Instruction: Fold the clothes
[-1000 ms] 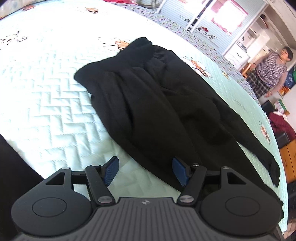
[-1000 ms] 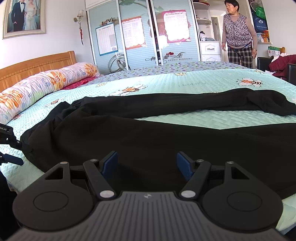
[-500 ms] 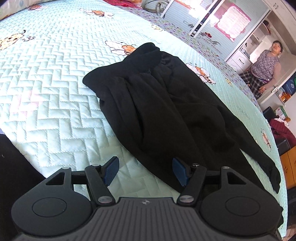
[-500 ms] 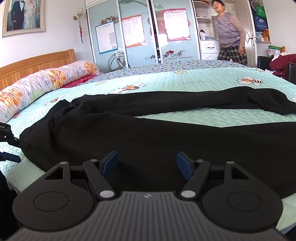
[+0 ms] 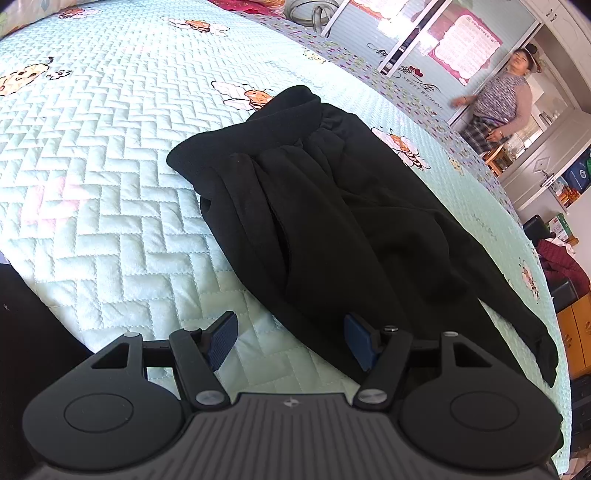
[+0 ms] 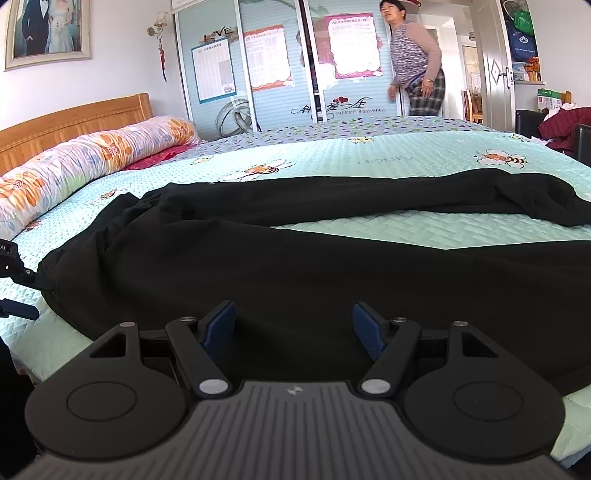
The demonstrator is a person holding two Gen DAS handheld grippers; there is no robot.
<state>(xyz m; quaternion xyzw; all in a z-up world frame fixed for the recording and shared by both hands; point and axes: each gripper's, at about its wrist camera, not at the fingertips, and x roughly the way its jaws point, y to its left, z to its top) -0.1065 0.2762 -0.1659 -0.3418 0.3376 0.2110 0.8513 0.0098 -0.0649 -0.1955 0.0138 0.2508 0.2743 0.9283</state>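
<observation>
Black trousers (image 5: 332, 221) flat on bedspread (image 5: 110, 166), left gripper (image 5: 290, 341) and right gripper (image 6: 293, 328) wide, empty.

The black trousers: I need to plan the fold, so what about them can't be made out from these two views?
- Black trousers, left wrist view: near edge hidden behind the left gripper.
- Right wrist view: the nearer leg is cut off by the right edge; its cuff is unseen.
- Both views: seams and pockets are lost in the dark cloth.

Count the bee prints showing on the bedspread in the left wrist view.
4 bee prints: one beside the black trousers' waistband, one past it toward the wardrobe, one near the headboard end, one near the far edge. The trousers may hide others.
</observation>
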